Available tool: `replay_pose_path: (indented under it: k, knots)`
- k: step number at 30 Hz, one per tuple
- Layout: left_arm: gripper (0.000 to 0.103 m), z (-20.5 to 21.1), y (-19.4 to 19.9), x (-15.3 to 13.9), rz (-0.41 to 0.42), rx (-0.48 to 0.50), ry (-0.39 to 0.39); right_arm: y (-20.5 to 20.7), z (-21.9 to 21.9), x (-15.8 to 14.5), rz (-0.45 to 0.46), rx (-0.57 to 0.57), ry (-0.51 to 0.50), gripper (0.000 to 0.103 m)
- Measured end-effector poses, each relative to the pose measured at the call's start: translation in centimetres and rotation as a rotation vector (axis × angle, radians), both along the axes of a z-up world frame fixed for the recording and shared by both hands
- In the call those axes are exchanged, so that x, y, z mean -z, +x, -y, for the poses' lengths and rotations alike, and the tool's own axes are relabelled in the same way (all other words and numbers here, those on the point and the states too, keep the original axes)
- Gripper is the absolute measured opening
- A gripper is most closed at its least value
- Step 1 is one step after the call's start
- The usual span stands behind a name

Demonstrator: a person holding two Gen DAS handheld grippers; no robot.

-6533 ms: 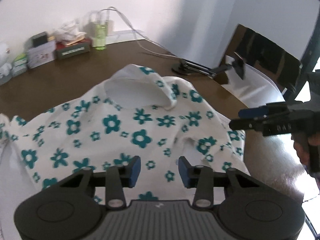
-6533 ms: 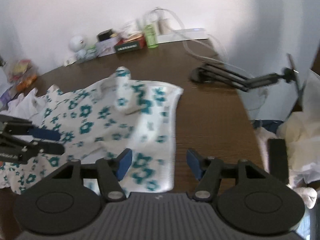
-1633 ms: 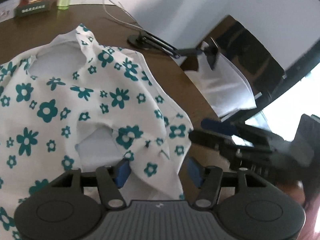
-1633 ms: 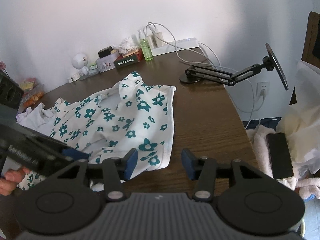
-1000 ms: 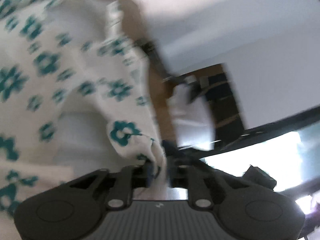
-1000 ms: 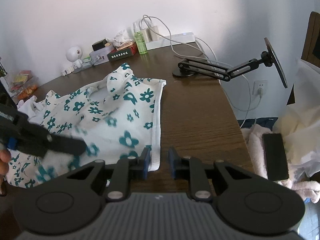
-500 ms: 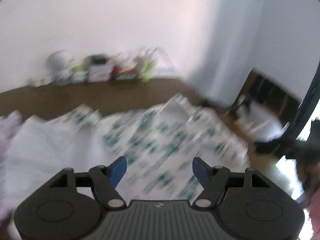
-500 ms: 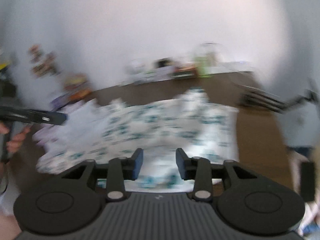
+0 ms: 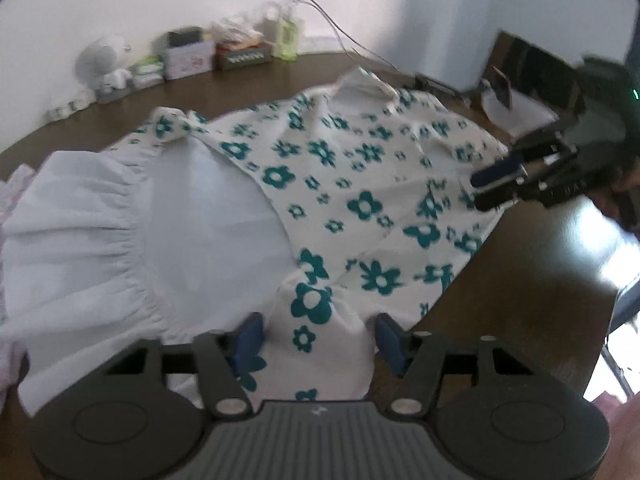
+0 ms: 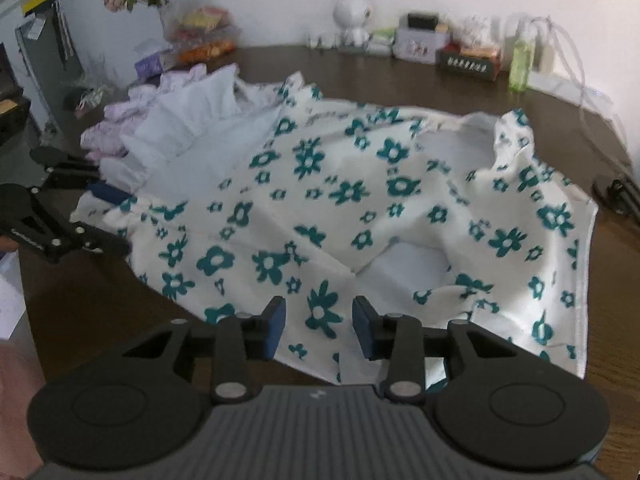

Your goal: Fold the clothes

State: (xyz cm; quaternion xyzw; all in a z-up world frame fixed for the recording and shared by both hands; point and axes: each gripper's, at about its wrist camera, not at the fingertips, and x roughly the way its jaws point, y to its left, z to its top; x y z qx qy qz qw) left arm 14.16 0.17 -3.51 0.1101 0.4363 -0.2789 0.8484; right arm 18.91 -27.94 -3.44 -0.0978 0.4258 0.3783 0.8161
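Note:
A white garment with teal flowers (image 9: 360,168) lies spread on the brown table (image 9: 520,280), also seen in the right wrist view (image 10: 360,200). Its plain white frilled part (image 9: 100,220) lies at the left. My left gripper (image 9: 319,338) is at the near hem, its jaws closing with a raised fold of flowered cloth between the pads, which do not press it. My right gripper (image 10: 320,326) stands open over the near edge, cloth lying under the gap. Each gripper shows in the other's view: the right gripper (image 9: 482,191) at the cloth's right edge, the left gripper (image 10: 112,218) at its left edge.
Along the wall stand a white figure (image 9: 104,60), small boxes (image 9: 188,56), a green bottle (image 10: 520,64) and cables (image 9: 352,44). A lilac garment (image 10: 116,120) lies at the back left. A black stand's foot (image 10: 616,196) sits at the right edge.
A second ago the left gripper was shut on a fold of flowered cloth and the right was nearly shut at the hem. Both have let go, opened and swung round to face the spread garment.

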Motion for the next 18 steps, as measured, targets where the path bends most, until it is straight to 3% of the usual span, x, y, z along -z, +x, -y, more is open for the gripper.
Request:
replay_pose_path:
  k: [3, 4, 5, 12, 15, 17, 18]
  knots:
    - [0.014, 0.1, 0.2, 0.2, 0.013, 0.045, 0.019, -0.4, -0.7, 0.5, 0.002, -0.038, -0.049, 0.037]
    - [0.009, -0.2, 0.2, 0.1, 0.000, 0.046, 0.016, -0.5, -0.9, 0.4, -0.003, -0.045, -0.059, 0.023]
    - [0.008, -0.3, 0.3, 0.0, -0.012, 0.046, 0.014, -0.6, -1.0, 0.3, -0.014, -0.051, -0.065, 0.002]
    - [0.008, -1.2, -0.2, -0.7, -0.048, 0.090, 0.039, -2.3, 0.0, -0.5, -0.163, -0.086, 0.015, 0.002]
    - [0.024, -1.4, 0.2, -0.7, -0.056, 0.064, 0.020, -2.7, 0.1, -0.1, -0.179, -0.069, 0.001, 0.004]
    - [0.056, -1.9, 0.0, -1.5, -0.022, 0.043, 0.007, -2.6, 0.5, -0.3, -0.189, -0.038, 0.024, 0.010]
    - [0.060, -2.4, -0.2, -2.2, 0.010, 0.034, -0.017, -2.5, 1.0, -0.9, -0.184, -0.012, 0.055, 0.020]
